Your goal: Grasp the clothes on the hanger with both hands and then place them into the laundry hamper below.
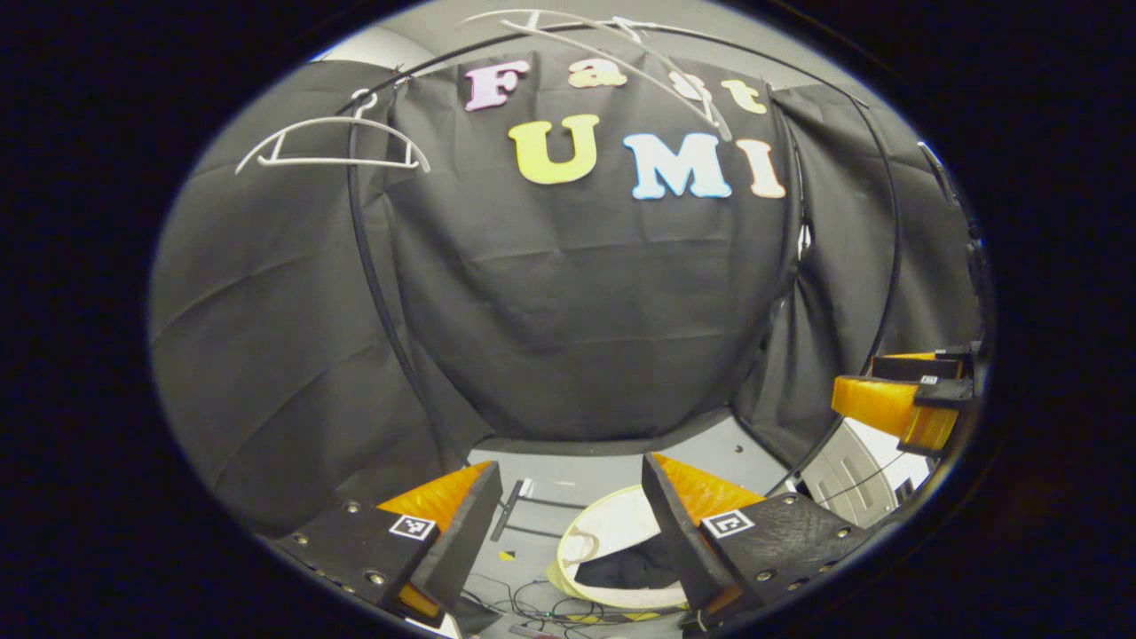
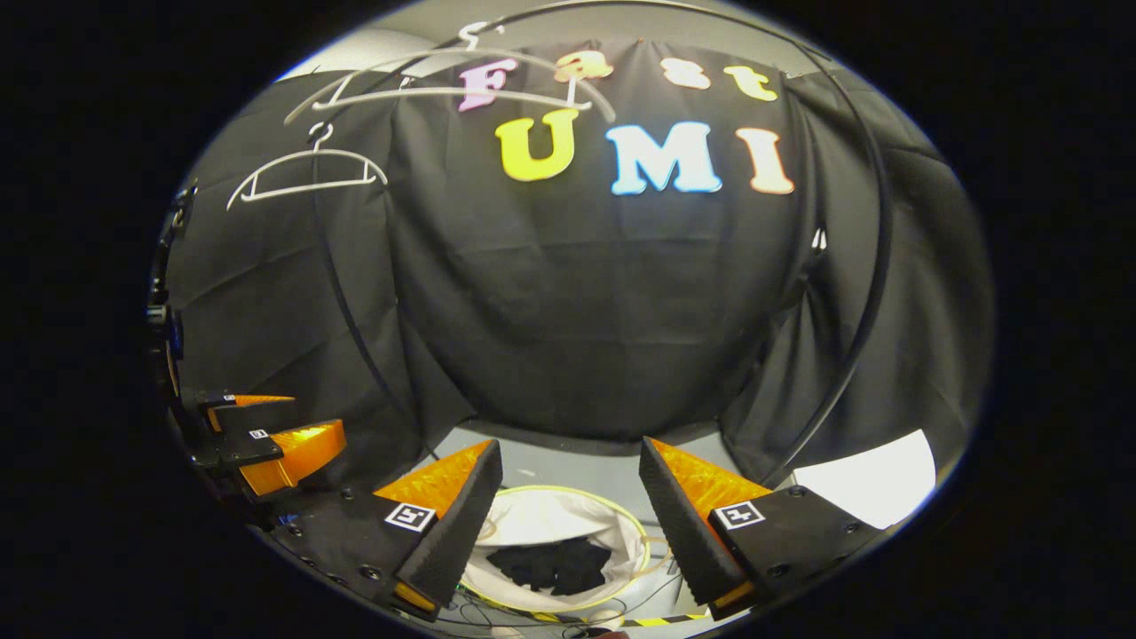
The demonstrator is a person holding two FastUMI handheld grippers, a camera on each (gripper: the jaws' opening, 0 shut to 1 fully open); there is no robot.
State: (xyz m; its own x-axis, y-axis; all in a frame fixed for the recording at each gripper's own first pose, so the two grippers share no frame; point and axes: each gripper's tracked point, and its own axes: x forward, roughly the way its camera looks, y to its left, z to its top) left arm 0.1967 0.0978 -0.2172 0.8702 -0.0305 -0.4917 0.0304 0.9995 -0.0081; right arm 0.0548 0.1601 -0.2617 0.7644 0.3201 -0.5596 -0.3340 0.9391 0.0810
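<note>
In the left gripper view, the left gripper (image 1: 572, 501) has its two fingers spread wide with nothing between them. Below and between them stands the white laundry hamper (image 1: 612, 532), and a dark garment (image 1: 635, 568) lies inside it. The right gripper (image 1: 905, 404) shows at the right edge, also with its fingers apart and empty.

In the right gripper view, the right gripper (image 2: 568, 497) is wide open over the laundry hamper (image 2: 550, 524), where the black garment (image 2: 555, 565) rests at the bottom. The left gripper (image 2: 266, 430) is at the left. Two bare white hangers (image 2: 306, 177) hang from the rail near the top, before the black cloth wall (image 2: 577, 311).
</note>
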